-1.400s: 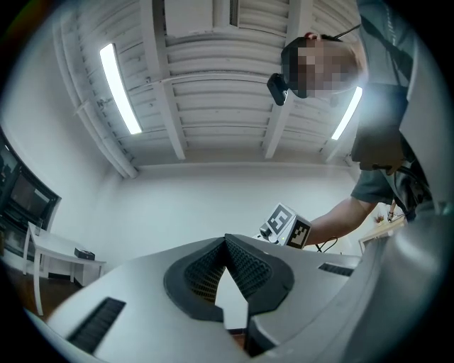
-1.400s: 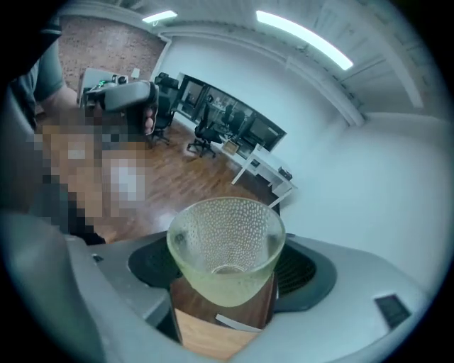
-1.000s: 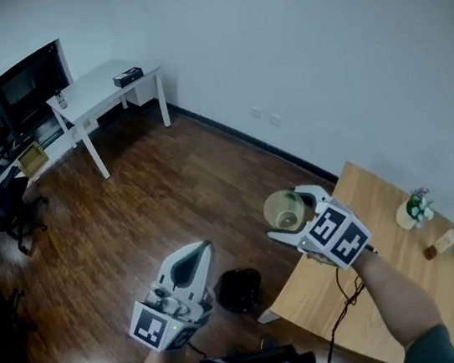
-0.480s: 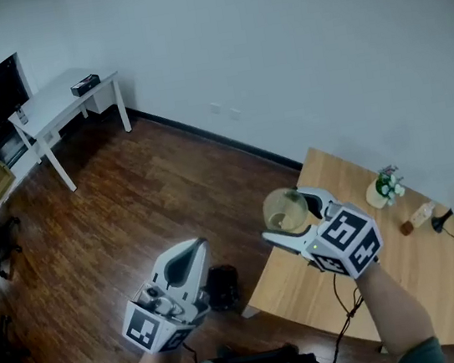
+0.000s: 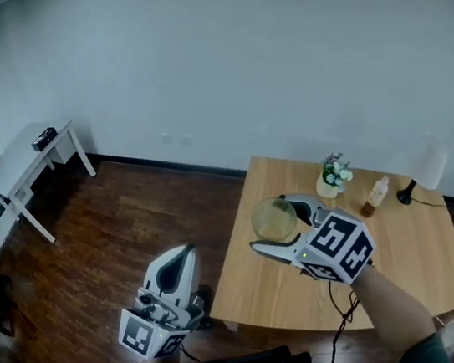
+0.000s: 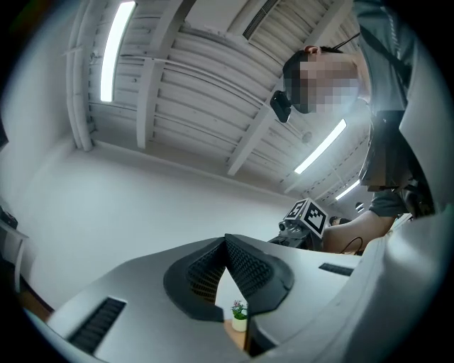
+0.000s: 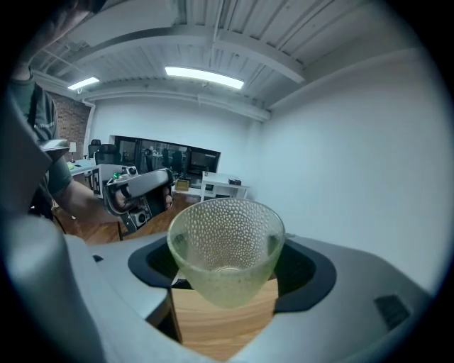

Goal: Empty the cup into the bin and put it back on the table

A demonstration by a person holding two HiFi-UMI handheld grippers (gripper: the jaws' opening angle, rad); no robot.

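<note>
White walls [image 5: 235, 65] and a dark wood floor [image 5: 117, 235] are enclosing the room. Two tables are standing in it: one wooden table [image 5: 404, 234], and one white table [image 5: 25, 160] well apart from it along the wall. Two hand-held grippers are showing. The right hand-held gripper [image 5: 278, 226] is reaching over the wooden table, its jaws spread wide and clamping one dimpled glass cup [image 5: 270, 216] upright by its sides, above the wood. The left hand-held gripper [image 5: 178, 260] is hovering over the floor just beside the wooden table, jaws pressed together on nothing. One small flower pot [image 5: 333, 176] and one bottle [image 5: 374, 194] are standing near the wooden table's wall-side edge.
</note>
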